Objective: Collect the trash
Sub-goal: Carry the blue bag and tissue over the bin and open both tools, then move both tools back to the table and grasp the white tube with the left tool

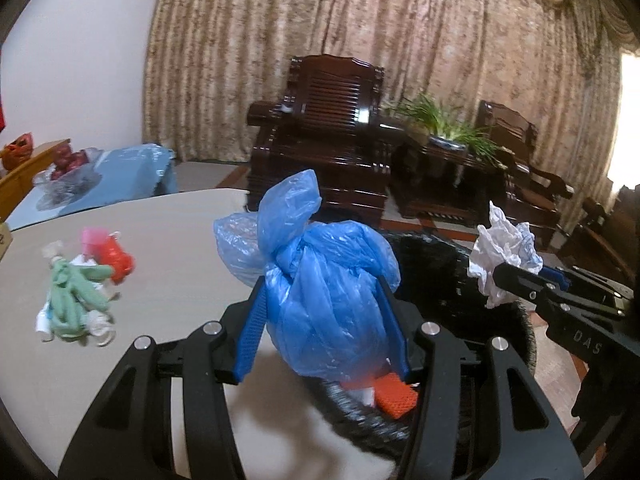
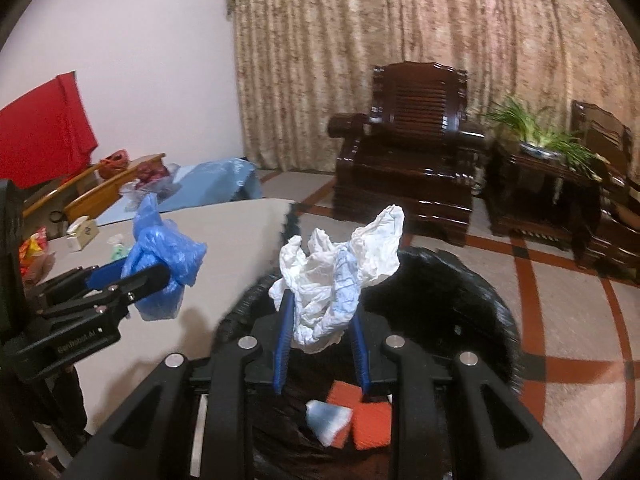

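My left gripper is shut on a knotted blue plastic bag, held over the table's edge and the rim of a black-lined trash bin. To its right, my right gripper is shut on a crumpled white paper. In the right wrist view the right gripper holds that white paper above the bin. Orange sponges and a white-blue scrap lie inside. The left gripper with the blue bag is at the left. A pile of green, red and pink trash lies on the beige table.
A small tissue box and snack wrappers sit on the table's far side. Beyond stand a dark wooden armchair, a side table with a plant, and a blue-covered low table with bagged fruit.
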### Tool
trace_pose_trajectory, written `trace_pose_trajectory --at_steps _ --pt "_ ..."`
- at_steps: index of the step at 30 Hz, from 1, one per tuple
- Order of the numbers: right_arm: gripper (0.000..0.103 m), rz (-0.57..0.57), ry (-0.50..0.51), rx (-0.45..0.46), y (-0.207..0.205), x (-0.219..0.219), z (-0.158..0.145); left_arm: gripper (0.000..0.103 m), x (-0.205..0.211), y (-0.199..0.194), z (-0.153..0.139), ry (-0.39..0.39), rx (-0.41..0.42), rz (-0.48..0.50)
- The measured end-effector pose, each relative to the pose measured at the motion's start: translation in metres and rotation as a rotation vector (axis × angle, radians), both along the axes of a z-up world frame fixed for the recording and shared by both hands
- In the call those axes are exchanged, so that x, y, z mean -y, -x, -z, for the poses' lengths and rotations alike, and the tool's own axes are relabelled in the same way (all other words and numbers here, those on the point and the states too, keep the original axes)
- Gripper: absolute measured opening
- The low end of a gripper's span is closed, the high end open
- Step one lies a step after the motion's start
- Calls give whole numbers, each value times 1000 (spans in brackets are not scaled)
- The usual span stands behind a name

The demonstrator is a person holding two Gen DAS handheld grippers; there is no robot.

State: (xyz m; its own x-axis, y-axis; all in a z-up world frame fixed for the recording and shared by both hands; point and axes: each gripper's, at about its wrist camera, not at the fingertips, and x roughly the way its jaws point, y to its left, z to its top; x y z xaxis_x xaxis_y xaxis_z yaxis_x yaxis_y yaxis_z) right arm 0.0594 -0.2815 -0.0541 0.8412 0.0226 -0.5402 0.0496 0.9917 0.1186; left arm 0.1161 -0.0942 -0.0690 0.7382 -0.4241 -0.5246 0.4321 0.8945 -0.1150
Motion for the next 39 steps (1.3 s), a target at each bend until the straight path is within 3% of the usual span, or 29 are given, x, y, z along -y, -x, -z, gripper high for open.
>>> trace_pose_trajectory --at_steps 18,21,25,27,29,31,34,39 --pt "26 119 -12 -69 21 45 33 51 80 -18 36 -48 -54 136" --pt "27 128 -15 -78 22 48 37 56 83 -21 41 -50 -74 152" --pt "37 143 -16 -90 22 54 41 74 85 -25 44 -41 -95 170" --pt "46 156 -16 -96 23 58 42 78 84 -26 44 -36 -98 166" --pt "62 171 -16 -97 24 59 43 87 83 -26 44 -35 -103 162" --pt "72 183 -12 -93 25 60 42 88 78 -27 43 -31 -101 151" --pt "94 204 -4 -80 27 59 38 89 70 -28 39 -33 -92 134" --pt "97 180 -5 -57 26 51 27 93 48 -27 29 -29 -65 82"
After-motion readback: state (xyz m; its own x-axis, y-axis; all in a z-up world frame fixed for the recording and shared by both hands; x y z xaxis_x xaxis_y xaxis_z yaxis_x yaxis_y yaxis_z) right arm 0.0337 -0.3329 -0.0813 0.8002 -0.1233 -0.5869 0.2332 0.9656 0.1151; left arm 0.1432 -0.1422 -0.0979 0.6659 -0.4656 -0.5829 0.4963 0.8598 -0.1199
